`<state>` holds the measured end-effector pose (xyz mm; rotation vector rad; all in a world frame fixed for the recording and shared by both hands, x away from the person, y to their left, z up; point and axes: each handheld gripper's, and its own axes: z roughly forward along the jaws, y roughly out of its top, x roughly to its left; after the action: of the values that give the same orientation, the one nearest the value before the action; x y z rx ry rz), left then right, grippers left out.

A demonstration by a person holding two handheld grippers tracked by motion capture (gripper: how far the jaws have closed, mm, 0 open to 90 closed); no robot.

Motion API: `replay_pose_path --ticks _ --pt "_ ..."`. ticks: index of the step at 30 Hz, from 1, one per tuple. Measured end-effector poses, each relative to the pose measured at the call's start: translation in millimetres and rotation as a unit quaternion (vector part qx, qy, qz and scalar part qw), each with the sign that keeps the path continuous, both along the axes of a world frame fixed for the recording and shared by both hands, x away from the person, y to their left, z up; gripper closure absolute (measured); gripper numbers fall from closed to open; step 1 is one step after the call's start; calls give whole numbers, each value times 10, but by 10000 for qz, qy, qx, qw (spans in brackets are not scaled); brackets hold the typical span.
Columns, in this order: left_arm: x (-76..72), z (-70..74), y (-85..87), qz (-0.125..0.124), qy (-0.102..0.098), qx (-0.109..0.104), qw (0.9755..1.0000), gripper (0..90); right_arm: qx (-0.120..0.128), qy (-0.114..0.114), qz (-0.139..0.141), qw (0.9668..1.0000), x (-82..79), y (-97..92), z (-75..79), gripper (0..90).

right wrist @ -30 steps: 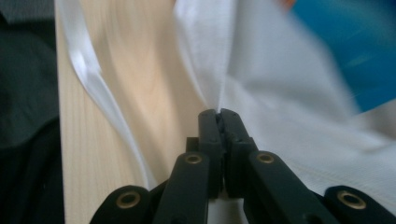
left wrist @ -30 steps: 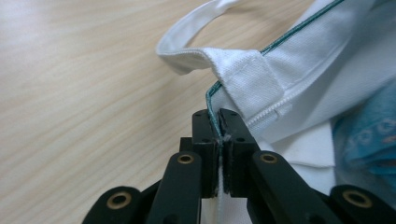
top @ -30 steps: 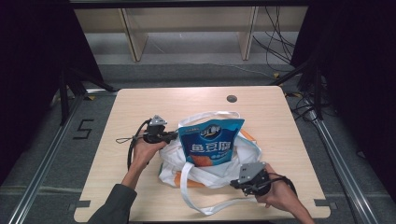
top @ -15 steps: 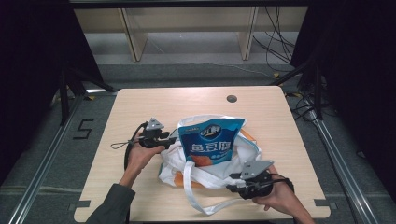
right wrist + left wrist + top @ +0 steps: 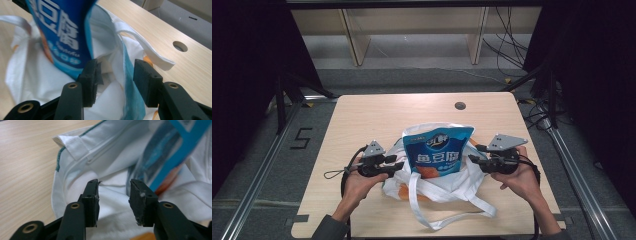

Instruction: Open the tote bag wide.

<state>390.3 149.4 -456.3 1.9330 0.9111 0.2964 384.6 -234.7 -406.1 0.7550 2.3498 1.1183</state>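
**2 grippers flank the bag, jaws parted**

A white cloth bag (image 5: 432, 182) is seen lying on the near half of the table (image 5: 362, 120), with a blue packet (image 5: 438, 152) standing out of its mouth, tilted toward the far edge. An orange patch of the packet is visible low down, just above the bag's rim.

The left gripper (image 5: 398, 167) is held level at the bag's left side, its tips just beside the cloth and the packet's lower left corner. In the left gripper view the gripper (image 5: 113, 191) is shown with a moderate gap between the pads; white cloth lies beyond and below the gap, and nothing is pinched. Its jaws have just been opening, then easing in slightly.

The right gripper (image 5: 473, 155) is held at the bag's right side, pointing in toward the packet. In the right gripper view the gripper (image 5: 116, 70) is parted about as far, and a fold of the bag's rim (image 5: 125, 62) with a teal edge rises through the gap; whether the pads touch it cannot be told, though no squeeze is seen. Those jaws have just been opening too.

1 strap (image 5: 447, 210) is trailed from the bag toward the near edge, in a loop on the wood. Another strap (image 5: 150, 53) is seen arching from the bag's right side. A round hole (image 5: 460, 105) is set in the table beyond the bag.
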Motion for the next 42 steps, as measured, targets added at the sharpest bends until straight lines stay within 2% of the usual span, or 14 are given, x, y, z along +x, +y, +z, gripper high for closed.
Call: replay_pose_path --ticks 2,6,8,13,15,18,19,22,24,26,32,33,38,42 --pt "18 -36 -48 8 83 -25 10000 641 21 108 -56 9999 47 40 -33 555" --pt "-5 -117 -151 -301 162 355 9988 754 36 90 -68 9999 130 80 -31 576" --pt "-139 -81 -163 -499 162 520 9973 810 24 70 -101 9999 168 97 -16 593" --pt "-341 -19 -181 -771 125 569 9953 846 -60 -25 -210 9998 263 168 -13 693" --pt "-415 -50 -199 -1034 103 1004 9895 850 -122 -143 -177 9997 339 190 -32 809" --pt "-486 -289 -269 -1179 272 1212 9852 866 -484 -342 -397 9975 472 197 -109 870" --pt "-520 -377 -297 -1241 321 1389 9820 872 -519 -353 -522 9967 515 183 -142 873" --pt "-574 -464 -351 -1273 268 1678 9772 893 -682 -85 -742 9949 716 89 -385 877" --pt "-558 -474 -345 -1280 303 1662 9773 893 -673 261 -955 9928 800 53 -618 880" --pt "-561 -480 -339 -1258 311 1600 9786 894 -641 353 -965 9926 863 25 -776 881" --pt "-568 -454 -339 -1250 194 1641 9783 890 -803 360 -1030 9908 889 72 -866 874" --pt "-557 -429 -328 -1271 157 1679 9774 865 -802 325 -1001 9912 888 65 -857 861" --pt "-558 -37 -194 -1048 -170 1132 9879 711 -493 254 -989 9935 770 -34 -566 714" --pt "-460 224 -77 -780 -519 987 9907 686 79 113 -725 9973 551 -89 -301 684"
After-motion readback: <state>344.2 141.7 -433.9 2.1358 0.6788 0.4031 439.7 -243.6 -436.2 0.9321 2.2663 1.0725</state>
